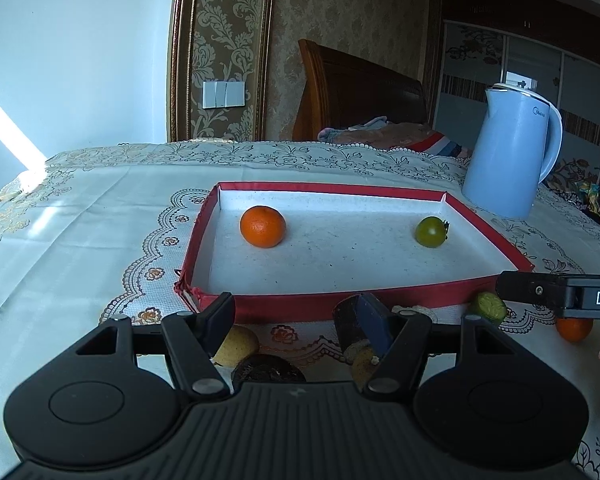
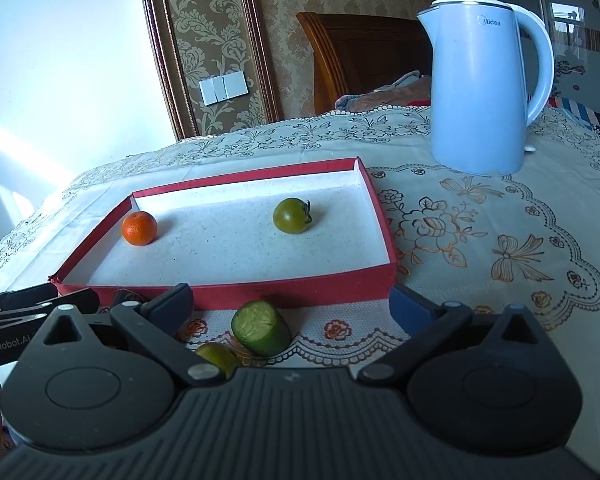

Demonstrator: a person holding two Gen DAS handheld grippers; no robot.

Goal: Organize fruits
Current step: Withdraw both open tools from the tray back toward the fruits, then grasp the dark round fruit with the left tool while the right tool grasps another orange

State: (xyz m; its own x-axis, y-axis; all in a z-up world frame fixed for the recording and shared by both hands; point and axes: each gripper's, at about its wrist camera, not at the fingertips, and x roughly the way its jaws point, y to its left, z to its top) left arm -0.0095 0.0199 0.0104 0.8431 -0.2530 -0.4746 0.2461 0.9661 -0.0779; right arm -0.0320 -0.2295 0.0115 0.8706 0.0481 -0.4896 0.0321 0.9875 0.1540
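A red-rimmed shallow tray (image 1: 284,304) (image 2: 260,290) lies on the tablecloth and holds an orange tangerine (image 1: 263,226) (image 2: 139,228) and a green tomato (image 1: 431,231) (image 2: 291,215). My left gripper (image 1: 296,312) is open just before the tray's near wall. Below it lie a yellow fruit (image 1: 238,344), a dark round piece (image 1: 268,370) and a dark cylinder piece (image 1: 350,326). My right gripper (image 2: 292,306) is open over a cut cucumber piece (image 2: 261,328) (image 1: 489,307), with a green fruit (image 2: 216,356) beside it. Another tangerine (image 1: 575,329) lies at the right.
A light blue kettle (image 1: 508,152) (image 2: 480,88) stands behind the tray at the right. The lace tablecloth (image 2: 480,240) covers the table. A bed headboard (image 1: 360,88) and a wall stand behind the table's far edge.
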